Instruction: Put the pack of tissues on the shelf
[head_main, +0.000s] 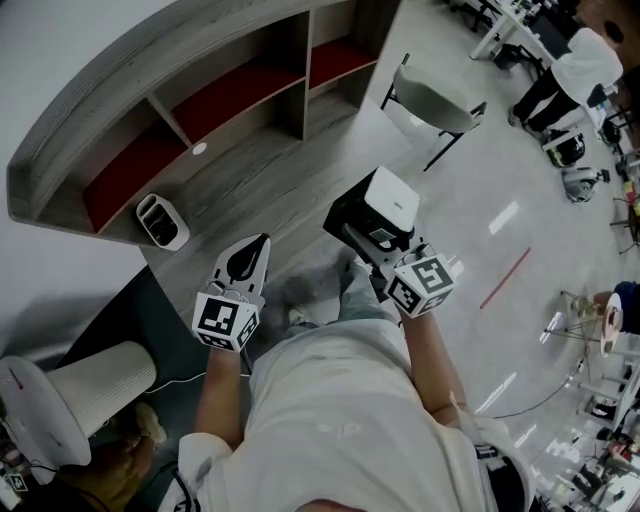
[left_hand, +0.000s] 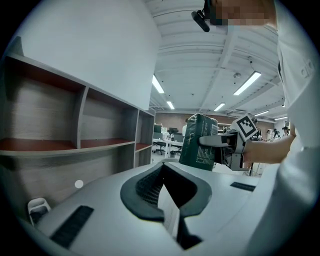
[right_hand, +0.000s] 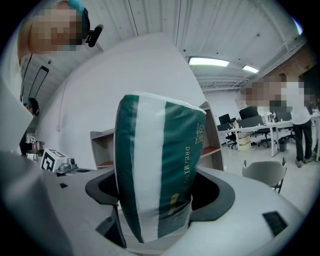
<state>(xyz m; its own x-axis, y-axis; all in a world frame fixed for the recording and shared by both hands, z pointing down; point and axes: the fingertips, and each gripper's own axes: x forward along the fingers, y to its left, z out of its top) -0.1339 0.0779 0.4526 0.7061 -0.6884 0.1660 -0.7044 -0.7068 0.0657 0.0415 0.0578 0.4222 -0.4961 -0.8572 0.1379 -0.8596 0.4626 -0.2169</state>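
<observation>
My right gripper (head_main: 368, 228) squeezes the pack of tissues (head_main: 388, 203) up in the air by the near edge of the desk (head_main: 255, 180), my left gripper (head_main: 250, 256) is closed on nothing, so I have it picked up but it is not yet on the shelf (head_main: 225, 92).

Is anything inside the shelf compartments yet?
Nothing visible: the shelf shows bare red floors in three compartments, though its top board hides their back parts. The right gripper holds the pack of tissues.
</observation>
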